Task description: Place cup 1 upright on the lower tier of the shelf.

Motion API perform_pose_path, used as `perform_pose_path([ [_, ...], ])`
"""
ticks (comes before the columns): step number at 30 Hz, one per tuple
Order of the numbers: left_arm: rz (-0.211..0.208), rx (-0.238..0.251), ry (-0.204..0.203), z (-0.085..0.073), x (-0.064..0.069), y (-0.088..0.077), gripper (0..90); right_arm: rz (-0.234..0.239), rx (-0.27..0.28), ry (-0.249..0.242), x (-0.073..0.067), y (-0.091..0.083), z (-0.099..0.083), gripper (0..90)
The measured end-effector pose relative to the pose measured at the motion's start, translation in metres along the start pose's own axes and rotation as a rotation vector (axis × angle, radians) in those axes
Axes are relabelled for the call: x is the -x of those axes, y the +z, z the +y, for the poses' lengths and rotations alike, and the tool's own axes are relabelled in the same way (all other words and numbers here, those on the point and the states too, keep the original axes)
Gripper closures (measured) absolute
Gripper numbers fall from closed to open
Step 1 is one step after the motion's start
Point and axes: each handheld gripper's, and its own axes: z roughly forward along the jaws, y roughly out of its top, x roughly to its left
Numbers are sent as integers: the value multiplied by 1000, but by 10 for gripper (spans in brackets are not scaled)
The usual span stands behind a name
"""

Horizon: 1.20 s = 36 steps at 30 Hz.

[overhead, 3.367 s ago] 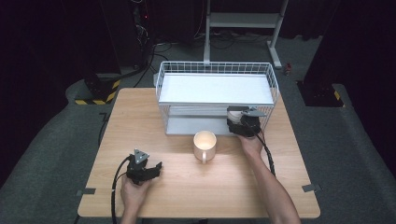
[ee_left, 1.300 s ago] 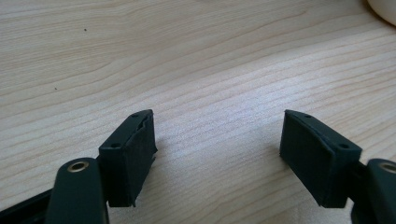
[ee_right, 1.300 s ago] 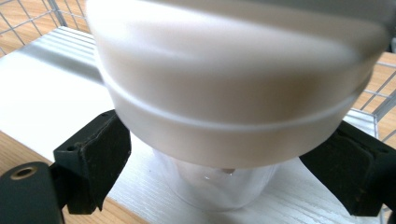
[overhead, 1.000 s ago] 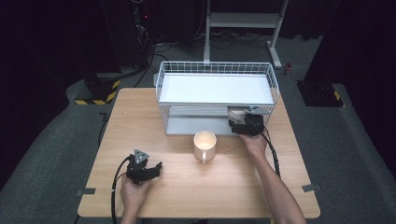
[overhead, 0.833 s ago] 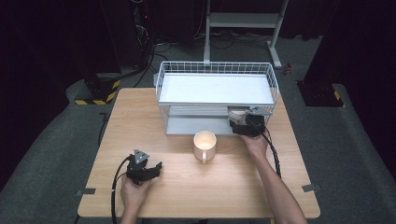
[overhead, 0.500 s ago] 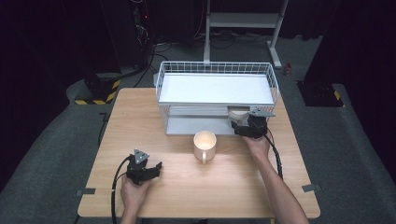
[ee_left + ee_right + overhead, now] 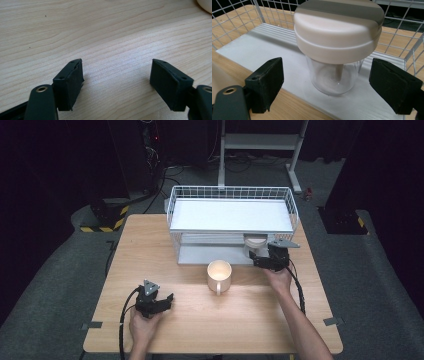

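Partly hidden under the wire rack's (image 7: 232,207) upper shelf, the lidded clear jar (image 7: 338,50) stands on the lower white tray at the right end. At near left, the left gripper (image 7: 159,301) rests empty, jaws apart, on the wooden table (image 7: 150,250). By the jar, the right gripper (image 7: 337,87) has just been closing, pads not yet touching. Dark floor surrounds.

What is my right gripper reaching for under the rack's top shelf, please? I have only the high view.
Observer: A clear jar with a cream lid, upright on the white lower shelf.
Operator: Is it gripped?
Observer: No. The right gripper has just been closing its jaws with the jar between them, but neither touches the glass.
Operator: And my left one?
Observer: The left gripper is open over bare table, with nothing between its jaws.
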Motion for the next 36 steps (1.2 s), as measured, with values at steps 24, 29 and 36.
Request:
perform_pose_path([
  [24, 1, 1, 0, 0, 0, 0, 269, 15, 3, 50, 6, -26, -7, 172],
  [29, 0, 0, 0, 0, 0, 0, 269, 19, 12, 51, 6, -32, -9, 178],
  [36, 1, 2, -2, 0, 0, 0, 270, 34, 27, 62, 9, -42, -12, 193],
])
